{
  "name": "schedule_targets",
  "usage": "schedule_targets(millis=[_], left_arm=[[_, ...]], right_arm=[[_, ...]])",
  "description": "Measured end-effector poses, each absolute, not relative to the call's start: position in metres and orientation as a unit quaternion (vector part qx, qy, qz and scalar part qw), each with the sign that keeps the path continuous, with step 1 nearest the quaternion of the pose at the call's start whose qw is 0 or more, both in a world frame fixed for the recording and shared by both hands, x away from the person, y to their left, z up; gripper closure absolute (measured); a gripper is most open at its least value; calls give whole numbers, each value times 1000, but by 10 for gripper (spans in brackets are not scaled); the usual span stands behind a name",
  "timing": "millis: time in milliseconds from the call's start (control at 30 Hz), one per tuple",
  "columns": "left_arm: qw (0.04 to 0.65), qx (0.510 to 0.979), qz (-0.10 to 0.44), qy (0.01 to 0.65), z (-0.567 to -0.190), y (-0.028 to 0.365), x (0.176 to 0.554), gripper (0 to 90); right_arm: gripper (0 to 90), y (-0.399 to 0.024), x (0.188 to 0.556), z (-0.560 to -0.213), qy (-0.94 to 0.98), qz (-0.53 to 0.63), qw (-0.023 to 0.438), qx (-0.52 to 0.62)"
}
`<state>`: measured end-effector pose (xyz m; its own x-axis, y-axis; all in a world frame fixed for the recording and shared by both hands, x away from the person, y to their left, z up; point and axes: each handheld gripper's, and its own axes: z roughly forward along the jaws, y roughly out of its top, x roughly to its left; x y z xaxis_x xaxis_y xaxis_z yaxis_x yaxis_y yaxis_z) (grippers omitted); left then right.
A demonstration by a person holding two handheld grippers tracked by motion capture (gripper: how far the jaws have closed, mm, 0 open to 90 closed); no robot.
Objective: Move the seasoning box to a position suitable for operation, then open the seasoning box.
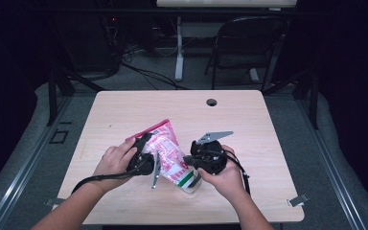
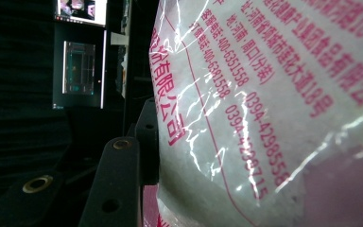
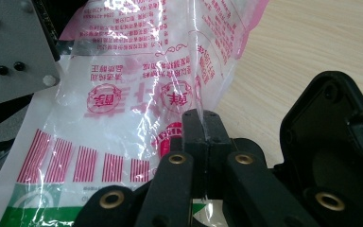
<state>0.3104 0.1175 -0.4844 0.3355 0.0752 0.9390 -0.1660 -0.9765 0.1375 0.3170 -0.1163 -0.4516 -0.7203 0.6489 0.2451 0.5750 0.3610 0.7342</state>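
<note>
count: one bag [image 1: 168, 155], two grippers, one table [image 1: 124, 115] | bag lies mid-table, long axis diagonal, pink end far-left, green end toward me | left gripper [image 1: 143, 155] fingers half open, clamped on bag | right gripper [image 3: 203, 130] fingers pinched tight on the bag's film

I work at a light wooden table [image 1: 124, 110] with a small round hole [image 1: 212, 102]. Behind it stands a black folding chair [image 1: 247, 45] on grey floor [image 1: 139, 79]. The room is dark.
</note>
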Motion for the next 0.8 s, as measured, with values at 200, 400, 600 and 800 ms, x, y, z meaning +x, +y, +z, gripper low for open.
schedule_targets(millis=[200, 400, 600, 800], left_arm=[[99, 808, 581, -32, -483, 116, 309, 620], [97, 806, 582, -36, -483, 116, 310, 621], [96, 804, 586, -38, -481, 116, 310, 621], [93, 802, 588, -41, -481, 115, 309, 622]], right_arm=[[900, -117, 317, -452, 823, 426, 42, 373], [900, -117, 317, -452, 823, 425, 42, 374], [900, -117, 318, -451, 824, 425, 43, 373], [900, -118, 317, -451, 822, 426, 42, 375]])
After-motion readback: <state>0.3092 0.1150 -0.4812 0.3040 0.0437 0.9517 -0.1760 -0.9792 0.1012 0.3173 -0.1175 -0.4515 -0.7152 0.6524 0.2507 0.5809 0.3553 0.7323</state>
